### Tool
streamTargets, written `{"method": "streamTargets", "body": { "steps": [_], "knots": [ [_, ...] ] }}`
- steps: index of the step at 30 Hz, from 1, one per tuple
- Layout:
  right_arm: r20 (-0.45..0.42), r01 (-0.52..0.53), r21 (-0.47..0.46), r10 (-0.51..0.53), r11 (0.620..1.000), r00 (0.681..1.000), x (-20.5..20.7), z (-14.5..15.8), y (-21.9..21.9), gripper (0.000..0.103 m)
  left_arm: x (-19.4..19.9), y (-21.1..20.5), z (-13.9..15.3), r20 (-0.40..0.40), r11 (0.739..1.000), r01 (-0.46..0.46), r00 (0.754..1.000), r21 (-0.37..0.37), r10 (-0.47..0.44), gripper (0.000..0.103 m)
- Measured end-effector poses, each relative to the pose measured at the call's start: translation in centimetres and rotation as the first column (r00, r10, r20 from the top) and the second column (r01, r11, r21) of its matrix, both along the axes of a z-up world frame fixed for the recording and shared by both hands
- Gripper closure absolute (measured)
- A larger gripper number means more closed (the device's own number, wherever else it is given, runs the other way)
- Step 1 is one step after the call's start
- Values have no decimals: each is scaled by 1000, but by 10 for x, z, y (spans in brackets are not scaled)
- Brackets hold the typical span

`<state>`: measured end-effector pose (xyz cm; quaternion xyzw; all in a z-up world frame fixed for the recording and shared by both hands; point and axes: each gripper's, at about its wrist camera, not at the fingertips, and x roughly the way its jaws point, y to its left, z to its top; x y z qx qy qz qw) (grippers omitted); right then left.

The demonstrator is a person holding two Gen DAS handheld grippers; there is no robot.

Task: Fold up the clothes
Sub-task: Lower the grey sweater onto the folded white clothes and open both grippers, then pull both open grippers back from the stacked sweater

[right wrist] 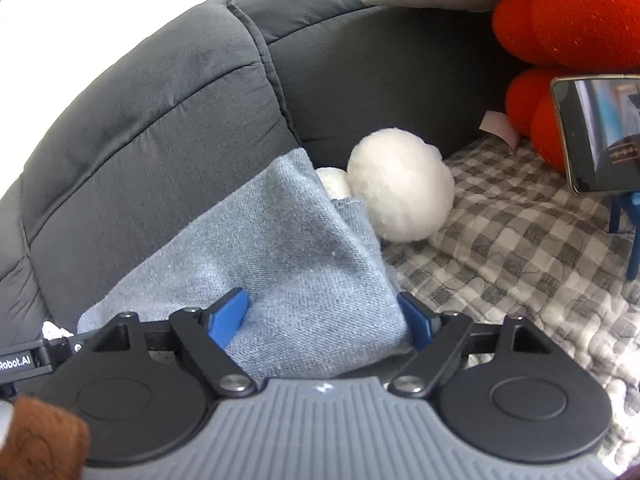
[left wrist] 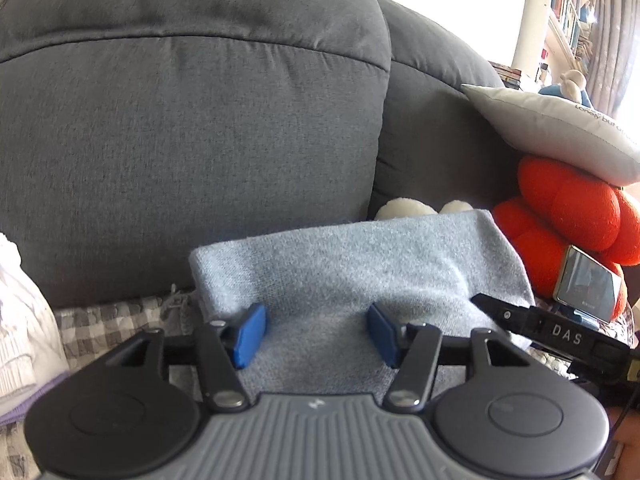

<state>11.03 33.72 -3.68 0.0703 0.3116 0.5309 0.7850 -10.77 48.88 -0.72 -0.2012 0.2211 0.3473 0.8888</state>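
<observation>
A light blue knitted garment [left wrist: 352,264] lies folded into a wide band on the sofa seat, against the back cushion. My left gripper [left wrist: 316,332] is open, with its blue pads [left wrist: 250,334] resting on the near part of the cloth. In the right wrist view the same garment [right wrist: 280,256] rises toward the cushion. My right gripper [right wrist: 324,320] is open and straddles the garment's near right corner, one blue pad [right wrist: 230,316] on the cloth and the other at its edge. Neither gripper pinches the fabric.
Dark grey sofa back cushions [left wrist: 192,128] stand behind. A grey checked blanket [right wrist: 520,264] covers the seat. A white plush ball [right wrist: 400,184], a red plush [left wrist: 572,208], a phone on a blue stand [right wrist: 600,132] and a grey pillow [left wrist: 560,128] lie to the right. White clothes [left wrist: 20,320] sit at the left.
</observation>
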Motion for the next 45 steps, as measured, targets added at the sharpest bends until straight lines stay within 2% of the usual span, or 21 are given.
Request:
{"method": "streamTargets", "body": {
  "steps": [3, 5, 8, 9, 13, 18, 22, 31, 34, 39, 45],
  "knots": [
    [29, 12, -14, -12, 1000, 1000, -2, 7, -1, 20, 1, 1, 5, -1, 1000, -1, 1000, -6, 1, 44],
    [99, 43, -39, -39, 998, 994, -10, 14, -3, 20, -2, -1, 12, -3, 1000, -7, 1000, -15, 7, 43],
    [222, 71, -48, -59, 996, 973, -24, 29, -10, 20, -13, -8, 23, 1, 999, -35, 999, -22, 35, 35],
    [236, 67, -43, -55, 997, 970, -27, 33, -13, 20, -18, -11, 25, -1, 999, -46, 999, -22, 46, 33],
    [217, 23, -41, -13, 999, 976, -35, 50, -22, 20, -33, -27, 30, -22, 998, -58, 998, -18, 58, 31],
    [283, -122, -140, 158, 983, 946, -70, 64, -27, 20, -55, -44, 32, -24, 996, -85, 996, -32, 84, 29],
    [311, -147, -188, 201, 971, 929, -97, 68, -36, 20, -66, -57, 35, -30, 994, -98, 995, -50, 96, 28],
    [265, -141, -168, 182, 976, 947, -126, 87, -74, 18, -93, -87, 52, -5, 995, -92, 996, -30, 92, 21],
    [276, -136, -160, 177, 978, 945, -137, 93, -89, 17, -101, -95, 53, -3, 994, -101, 995, -34, 101, 17],
    [250, -128, -131, 158, 983, 955, -146, 100, -110, 4, -110, -108, 55, -6, 996, -92, 996, -19, 92, 8],
    [279, -141, -150, 179, 979, 944, -162, 103, -123, 0, -115, -120, 60, -14, 995, -102, 995, 8, 102, 2]
  ]
}}
